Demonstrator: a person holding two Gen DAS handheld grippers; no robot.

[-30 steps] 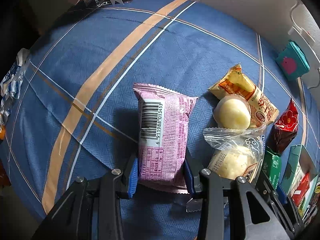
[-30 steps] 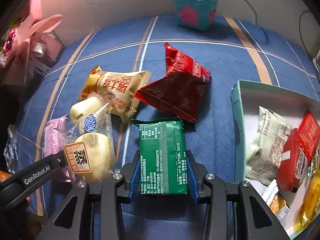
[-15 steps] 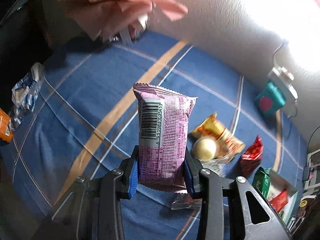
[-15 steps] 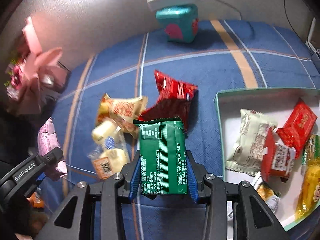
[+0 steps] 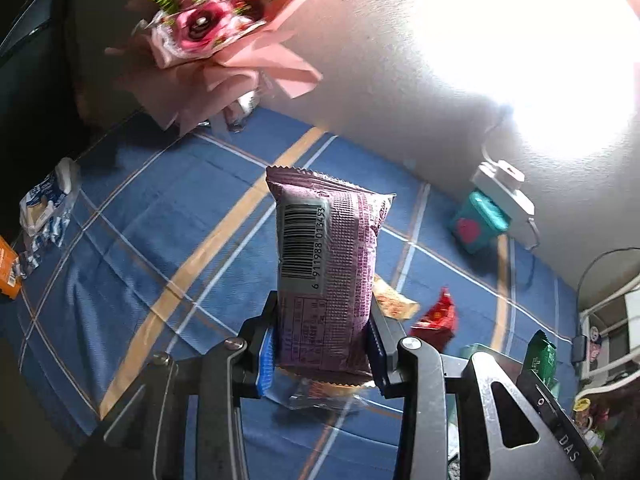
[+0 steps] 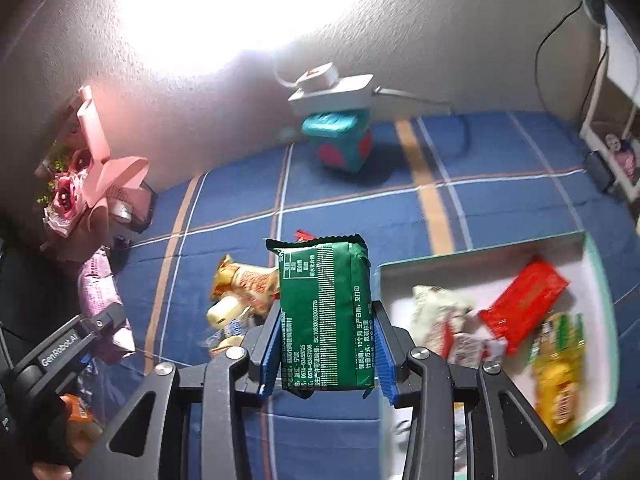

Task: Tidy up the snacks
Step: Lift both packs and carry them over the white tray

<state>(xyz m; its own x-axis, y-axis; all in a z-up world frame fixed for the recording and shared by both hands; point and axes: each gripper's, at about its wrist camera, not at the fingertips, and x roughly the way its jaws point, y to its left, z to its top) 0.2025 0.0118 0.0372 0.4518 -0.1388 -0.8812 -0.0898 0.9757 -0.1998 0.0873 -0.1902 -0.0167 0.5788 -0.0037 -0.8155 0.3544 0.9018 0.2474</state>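
So both packets are off the cloth now, vs a sec ago when they lay flat on it w/ the jaws already round them. The purple packet (image 5: 326, 276) is pinched at its lower end in the left gripper (image 5: 320, 354), blue pads tight on both sides, barcode facing the cam. Same on the right: green packet (image 6: 326, 316) clamped low between the pads of the right gripper (image 6: 326, 354), standing up out of the jaws. Both grips look unchanged through the lift, no slip.

Each is clear of the blue checked cloth (image 5: 168, 216), which sits well below; more wall and room shows than before. Left behind on the cloth: the yellow-orange packet (image 6: 246, 280), the pale round bun (image 6: 226, 312) just near of it, a red packet (image 5: 436, 318) to the right.

The teal-rimmed box (image 6: 596, 280) lies right and near of the green packet, already holding a red wrapper, white ones, a yellow one.

Meaning, imo: pick is done for both, carry comes next. Green has the shorter trip to the box; purple is well left of it and prob must cross over the loose snacks.
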